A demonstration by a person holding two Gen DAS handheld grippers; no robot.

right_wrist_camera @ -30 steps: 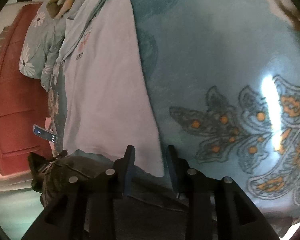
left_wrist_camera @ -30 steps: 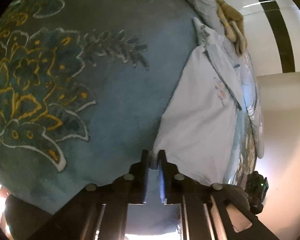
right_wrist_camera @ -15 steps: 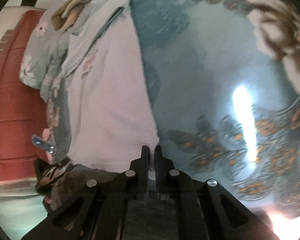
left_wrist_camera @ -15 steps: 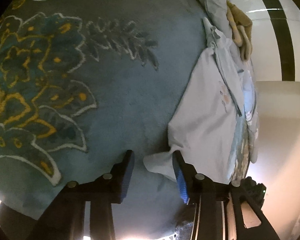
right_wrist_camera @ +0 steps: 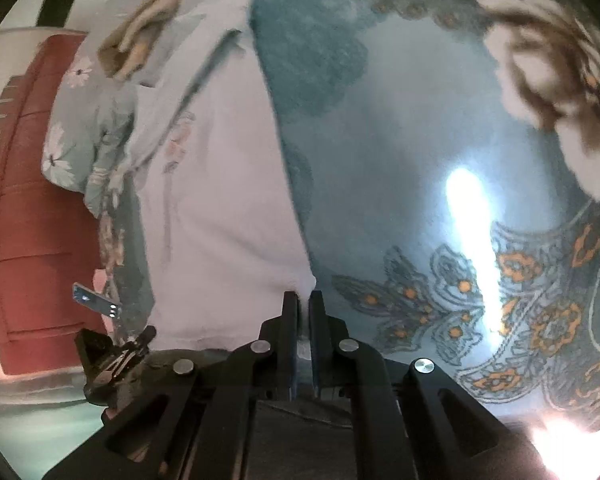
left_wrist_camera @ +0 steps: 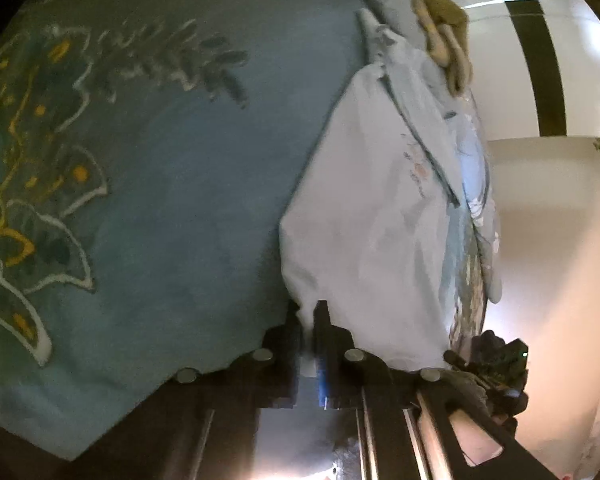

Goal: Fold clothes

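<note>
Garment (left_wrist_camera: 364, 216): pale lilac-white top with a small faded print, lying lengthwise on a teal patterned blanket (left_wrist_camera: 180, 208), its far end against a heap of other clothes (left_wrist_camera: 440, 40). Change: half a second ago the left gripper (left_wrist_camera: 310, 320) stood spread around a hem corner; it is now pressed together on that corner. Right gripper (right_wrist_camera: 303, 300), spread a second ago, pinches the opposite hem corner. Both corners appear secured, so the hem looks ready to be carried over for a fold. Cloth thin, limp, lightly creased.
</note>
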